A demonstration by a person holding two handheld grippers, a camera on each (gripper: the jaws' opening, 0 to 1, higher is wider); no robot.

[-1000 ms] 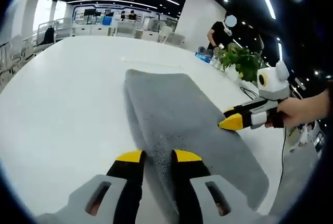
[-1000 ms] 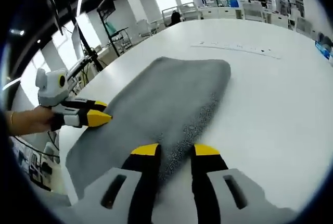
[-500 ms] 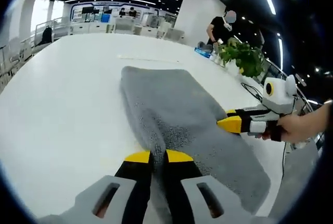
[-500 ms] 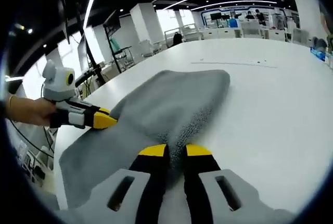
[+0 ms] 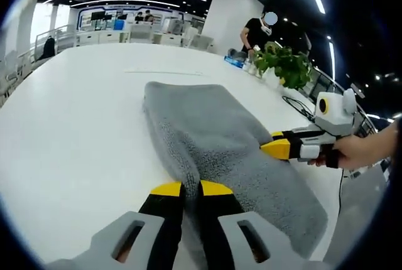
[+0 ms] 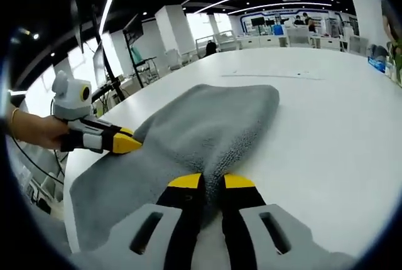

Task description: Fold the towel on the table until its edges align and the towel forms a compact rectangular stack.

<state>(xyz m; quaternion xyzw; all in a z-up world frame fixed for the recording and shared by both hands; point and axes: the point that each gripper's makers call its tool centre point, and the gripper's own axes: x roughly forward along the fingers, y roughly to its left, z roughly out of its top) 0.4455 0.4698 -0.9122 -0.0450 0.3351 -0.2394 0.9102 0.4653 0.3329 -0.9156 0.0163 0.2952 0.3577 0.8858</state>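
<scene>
A grey towel (image 5: pixel 213 138) lies lengthwise on the white table (image 5: pixel 75 132), slightly rumpled along its long sides. My left gripper (image 5: pixel 191 189) is shut on the towel's near left edge, with pile bunched between the yellow tips. In the left gripper view the right gripper (image 5: pixel 281 148) comes in from the right, held by a hand (image 5: pixel 355 151), its tip at the towel's far side. In the right gripper view my right gripper (image 6: pixel 211 182) is shut on the towel (image 6: pixel 201 125) at its near edge. The left gripper (image 6: pixel 124 143) pinches the opposite edge there.
A potted plant (image 5: pixel 286 66) and blue items (image 5: pixel 235 61) stand at the table's far right, beside a person (image 5: pixel 256 31). A cable (image 5: pixel 295 103) runs along that edge. A thin line of marks (image 6: pixel 270 76) crosses the table beyond the towel. Stands (image 6: pixel 135 44) rise off the table's side.
Both grippers stood open astride the towel's edges a second ago and have since shut on them. In the last half second the views shifted only slightly.
</scene>
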